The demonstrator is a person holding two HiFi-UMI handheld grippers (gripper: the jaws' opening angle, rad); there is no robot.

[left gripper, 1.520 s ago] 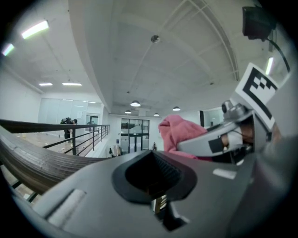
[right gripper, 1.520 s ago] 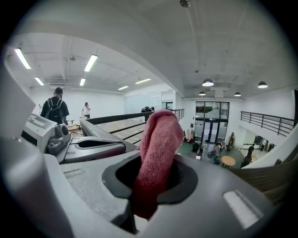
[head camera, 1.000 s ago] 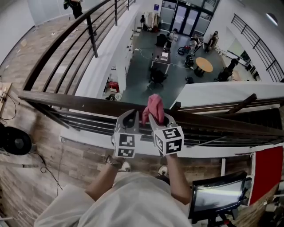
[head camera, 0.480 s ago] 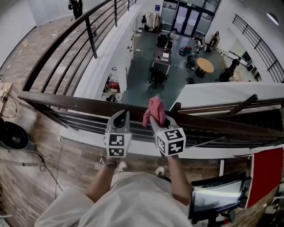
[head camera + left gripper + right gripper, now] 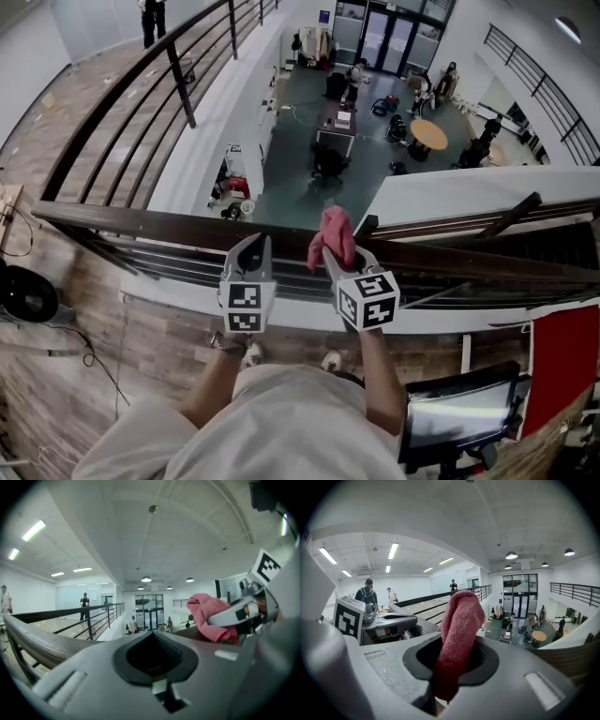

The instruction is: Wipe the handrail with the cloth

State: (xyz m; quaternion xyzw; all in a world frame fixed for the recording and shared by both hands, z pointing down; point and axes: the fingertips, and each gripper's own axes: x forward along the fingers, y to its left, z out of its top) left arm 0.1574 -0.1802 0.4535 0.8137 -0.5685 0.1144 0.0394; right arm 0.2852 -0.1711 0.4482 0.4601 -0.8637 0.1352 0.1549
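The cloth (image 5: 333, 234) is a pink wad standing upright out of the right tongs (image 5: 336, 255), which are clenched on its lower end; in the right gripper view it rises as one thick roll straight from between the jaws; its free top leans out over the drop past the handrail (image 5: 141, 223)

The handrail is a dark wooden bar whose long axis runs left to right across the head view, directly in front of the person; both tongs sit at it, about the middle of its visible length, and the cloth lies at its top edge; whether the fabric presses on the wood or only hovers above it I cannot tell from here

The coming stroke turns on that axis; the cloth would need to be brought down onto the bar and run along it sideways — my reading, not a thing seen; the right hand has the cloth, so it is the working one; more bare rail shows to the left than to the right

The left tongs (image 5: 253, 248) are just beside, to the left, jaws closed together on nothing

Counted: one cloth; two tongs; one handrail in reach, with a second rail (image 5: 122, 94) branching away from its left end along the gallery — well out of reach
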